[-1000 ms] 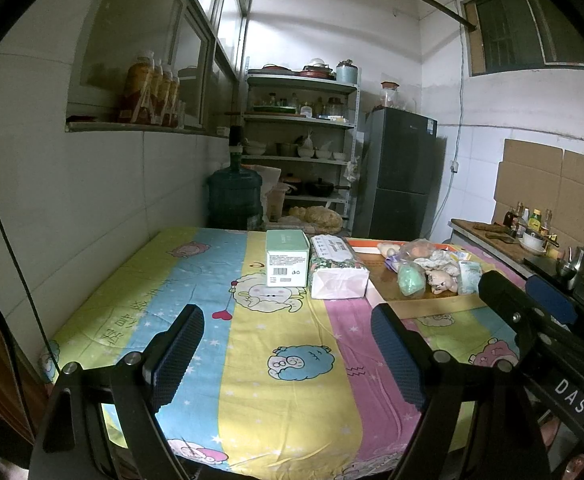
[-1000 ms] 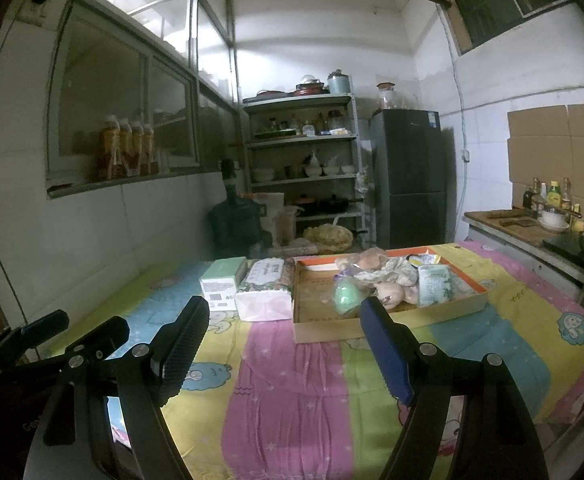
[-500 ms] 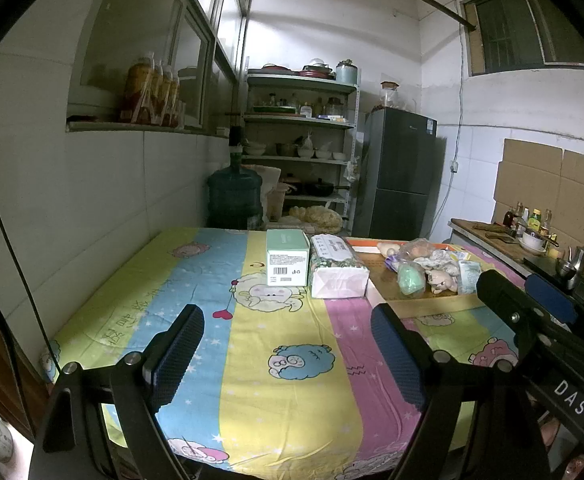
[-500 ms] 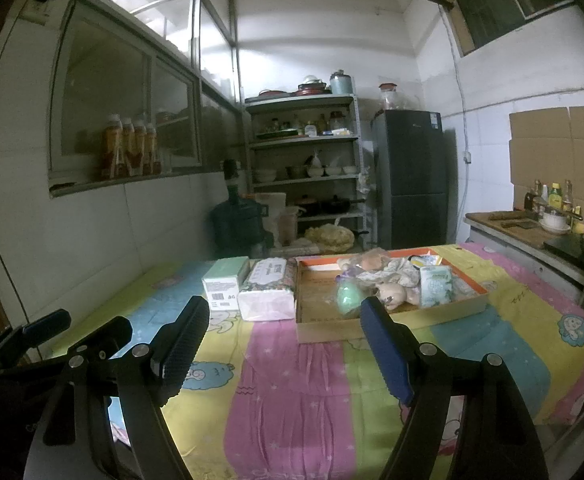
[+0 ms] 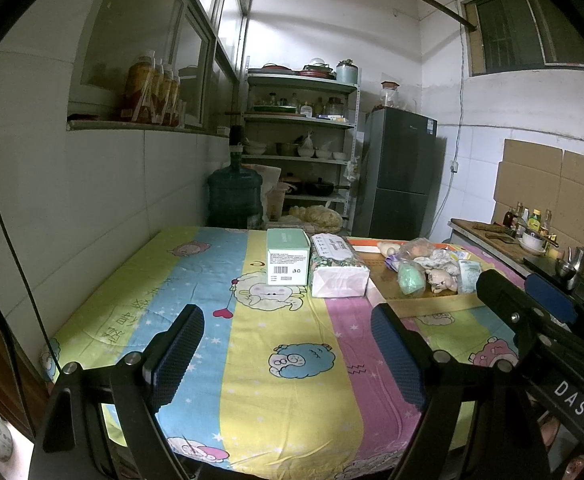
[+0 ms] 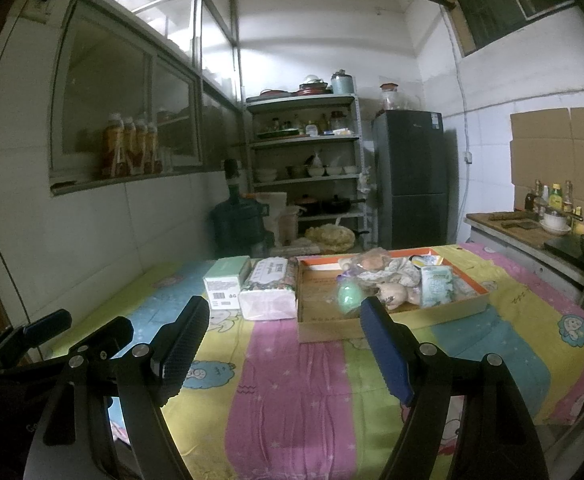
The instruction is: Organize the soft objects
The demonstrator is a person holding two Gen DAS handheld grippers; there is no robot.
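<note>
Soft objects heaped in cardboard tray, far right on tabletop. Left hand-held gripper and right hand-held gripper spread wide, empty, near edge, apparently ready to reach.

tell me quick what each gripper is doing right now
Left gripper: open, holding nothing, above the tablecloth.
Right gripper: open, holding nothing, short of the box.

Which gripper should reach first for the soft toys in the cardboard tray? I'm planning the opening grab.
Probably the right gripper: it is open and the cardboard tray of soft toys lies almost straight ahead of it. From the left gripper, also open, the tray sits off to the right.
</note>
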